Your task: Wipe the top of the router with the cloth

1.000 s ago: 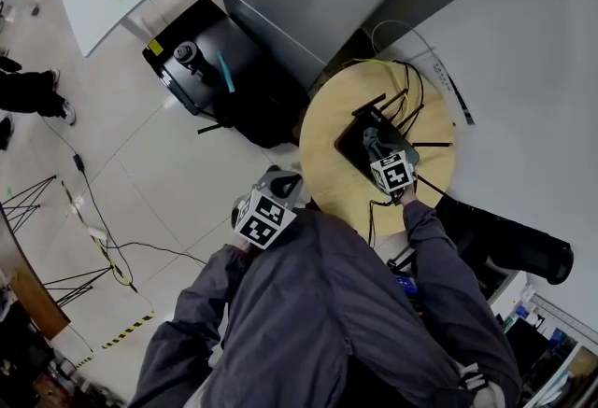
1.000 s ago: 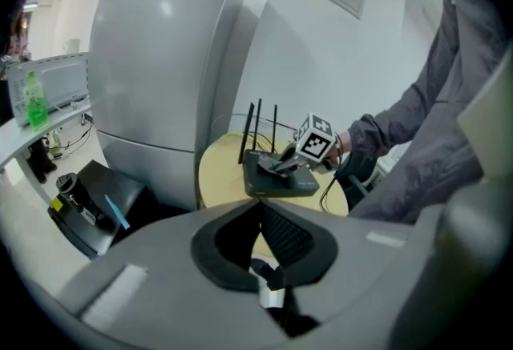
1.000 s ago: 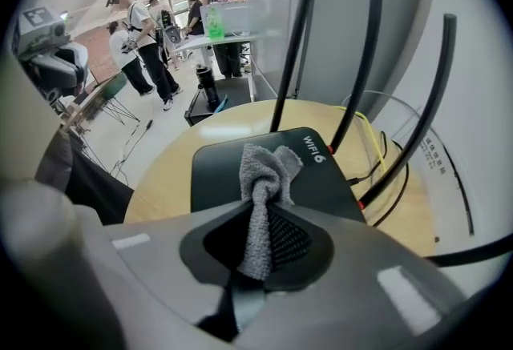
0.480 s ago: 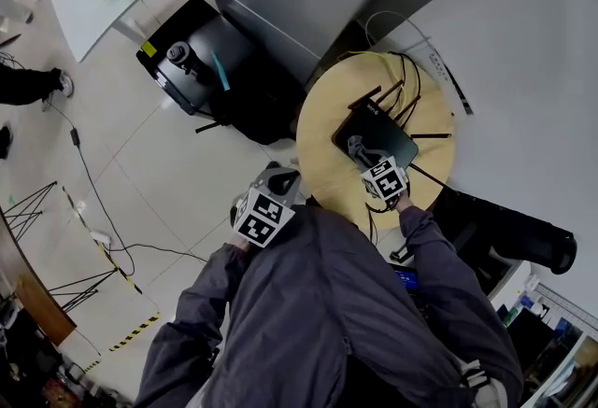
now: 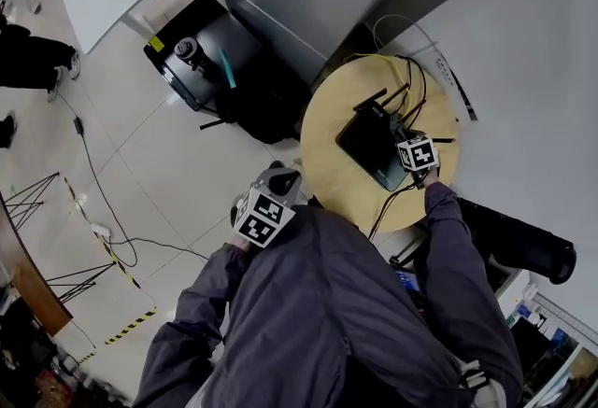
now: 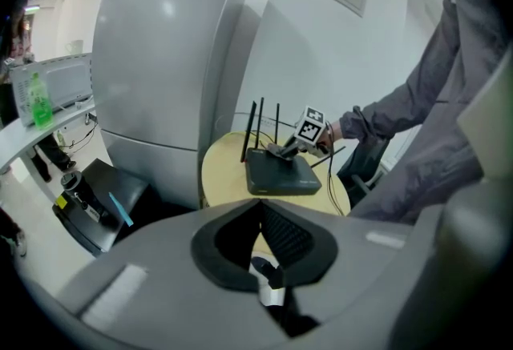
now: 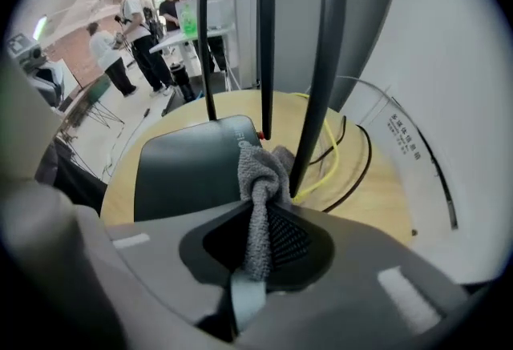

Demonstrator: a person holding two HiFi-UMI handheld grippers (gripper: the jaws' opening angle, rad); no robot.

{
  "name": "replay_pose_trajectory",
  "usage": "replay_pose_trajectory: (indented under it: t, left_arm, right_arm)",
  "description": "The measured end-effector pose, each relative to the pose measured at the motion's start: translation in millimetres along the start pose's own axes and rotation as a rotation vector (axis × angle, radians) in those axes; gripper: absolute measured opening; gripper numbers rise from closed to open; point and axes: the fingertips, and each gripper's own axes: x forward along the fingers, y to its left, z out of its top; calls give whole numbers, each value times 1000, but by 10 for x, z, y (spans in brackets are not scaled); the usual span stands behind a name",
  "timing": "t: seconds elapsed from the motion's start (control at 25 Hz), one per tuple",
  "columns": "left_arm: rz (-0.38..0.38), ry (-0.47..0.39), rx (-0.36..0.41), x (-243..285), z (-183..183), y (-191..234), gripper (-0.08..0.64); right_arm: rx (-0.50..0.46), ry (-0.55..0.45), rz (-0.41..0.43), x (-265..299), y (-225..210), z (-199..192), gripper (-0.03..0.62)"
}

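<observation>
Right now the right gripper (image 7: 258, 238) is clamped on a bunched grey cloth (image 7: 260, 172), whose free end rests on the rear corner of the black router (image 7: 188, 172), just beside the base of one of its antennas (image 7: 319, 60). The left gripper (image 6: 263, 248) has its jaws together with nothing between them and is held by the person's body, well apart from the work. The router lies flat, top face up, on the round wooden surface (image 5: 329, 131), on the half nearer the wall and close to a yellow cable (image 7: 330, 152) and dark leads. Its antennas stand upright along the edge that faces the wall, and the plain front edge faces the open room. In the head view its long axis runs from upper left to lower right, parallel to that row of antennas. The wiping looks to be under way at the antenna end. To do it well, I would press the cloth down so that more of it lies flat on the lid, then draw it in overlapping strokes along the long axis, working away from the antennas toward the front edge. Pressure should be light, since the router seems free to slide. The cloth could snag on an antenna or drag a cable.
</observation>
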Motion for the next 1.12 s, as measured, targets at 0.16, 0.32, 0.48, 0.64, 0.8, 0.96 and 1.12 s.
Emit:
replay_pose_trajectory:
  t: [0.16,0.32,0.48,0.64,0.8,0.96,1.12]
  left_arm:
    - [0,-2,0,-12,-1,25,0]
    - [-22,4,18,21,19,-1,0]
    - [-47,5,43,55,61,-21,0]
    - [-81,12,77,90,104,-54,0]
    - [-115,17,111,128,127,-101,0]
    - [-154,29,140,173,129,-152,0]
    - [-192,34,169,226,167,-229,0]
  right_arm:
    - [0,-2,-4,29,75,-13,34]
    - [-46,3,-36,-4,226,-40,32]
    - [-46,-9,-34,-64,444,-93,32]
    - [-31,-23,-18,-93,659,-154,32]
    - [-10,-27,-2,-151,891,-209,32]
    - [-3,-34,9,-185,1111,-264,32]
    - [9,-41,38,-222,1370,-324,32]
